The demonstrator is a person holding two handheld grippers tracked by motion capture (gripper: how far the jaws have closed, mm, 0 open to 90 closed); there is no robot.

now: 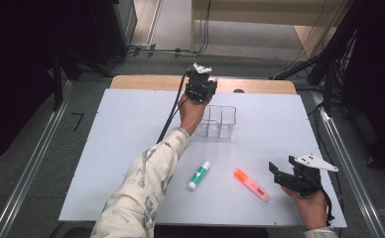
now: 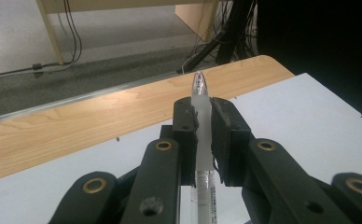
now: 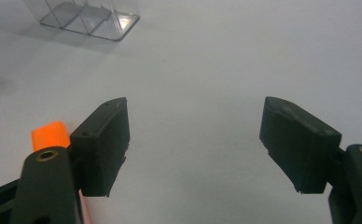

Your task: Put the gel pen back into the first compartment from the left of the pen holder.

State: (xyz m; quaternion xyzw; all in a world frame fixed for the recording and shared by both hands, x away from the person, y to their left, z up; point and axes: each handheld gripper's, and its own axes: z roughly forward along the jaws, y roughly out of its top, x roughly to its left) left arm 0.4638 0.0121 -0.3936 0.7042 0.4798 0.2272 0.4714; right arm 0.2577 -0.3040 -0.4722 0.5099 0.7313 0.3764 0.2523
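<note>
Lying loose: one glue stick [image 1: 199, 175], one highlighter [image 1: 250, 185]

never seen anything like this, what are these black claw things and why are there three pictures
A person sits at a table and holds hand-operated tongs in each hand, each with two black jaws and its own small camera.

The high view looks down from above the person. The left tongs are raised over a clear divided container. The right tongs rest low at the near right. On the white surface lie a green and white glue stick and an orange highlighter.

The left gripper view looks along the left tongs: the jaws are shut on a clear pen, its tip pointing up past them.

The right gripper view looks along the right tongs: the jaws stand wide open with nothing between them, the highlighter's orange end beside one jaw.
</note>
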